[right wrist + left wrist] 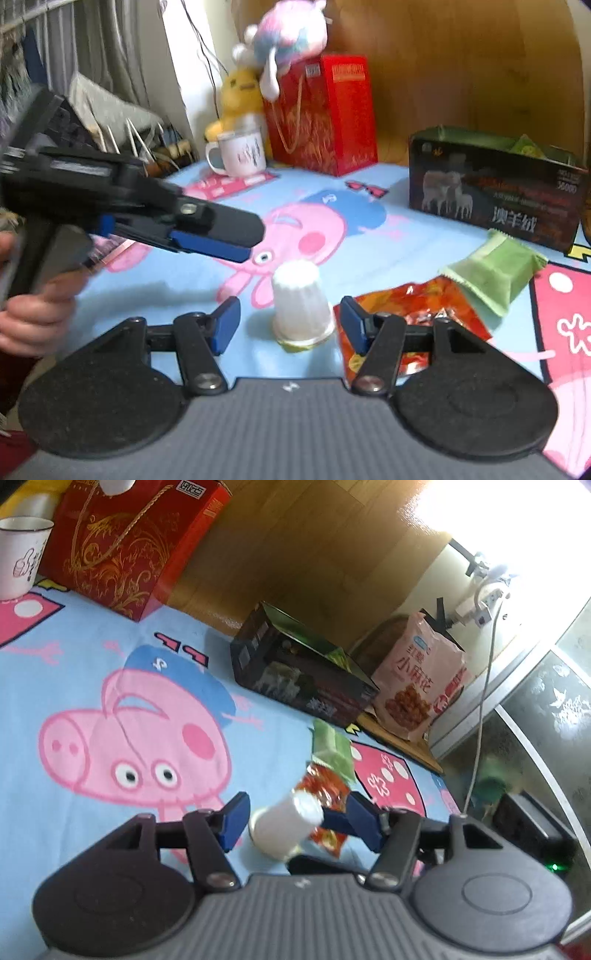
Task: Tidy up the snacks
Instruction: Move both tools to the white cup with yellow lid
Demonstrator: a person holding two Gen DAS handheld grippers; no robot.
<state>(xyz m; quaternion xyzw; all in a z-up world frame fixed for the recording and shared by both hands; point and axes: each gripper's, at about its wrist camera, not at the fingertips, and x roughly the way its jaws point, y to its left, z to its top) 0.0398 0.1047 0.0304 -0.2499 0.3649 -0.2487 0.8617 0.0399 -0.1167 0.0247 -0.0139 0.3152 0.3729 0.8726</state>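
Snacks lie loose on a cartoon-print sheet (pixel 74 686) spread over what looks like a bed, so that name stays. Left wrist view: the left gripper (pixel 295 821) has its jaws spread, with a small white cup (pixel 284 827) lying between them, tipped so its base faces the camera; neither pad visibly presses on it. Just beyond it sit a red wrapper (pixel 325 790) and a green packet (pixel 332 749), overlapping, toward the sheet's right edge. A dark box (pixel 295 679) stands farther back by that edge, with a pink bag (pixel 417 679) beside it off the sheet, and a red gift box (pixel 122 546) and a mug (pixel 20 557) at the far left corner. Right wrist view: the right gripper (pixel 288 323) also has its jaws spread around the cup (pixel 301 302), which stands here mouth down on its foil lid, with gaps on both sides. The left gripper (pixel 221 236) reaches in from the left, held by a hand (pixel 33 314), its tip just above the cup. The wrapper (pixel 417 310) lies right of the cup, the packet (pixel 495 273) overlapping its far end, the box (pixel 495 199) behind. The cup looks light, thin-walled and ribbed, likely to dent or pop its lid if squeezed hard; a gentle hold across the middle of the wall seems best. The foil wrapper should be crinkly and slippery, the packet soft; either is best pinched at a sealed edge.
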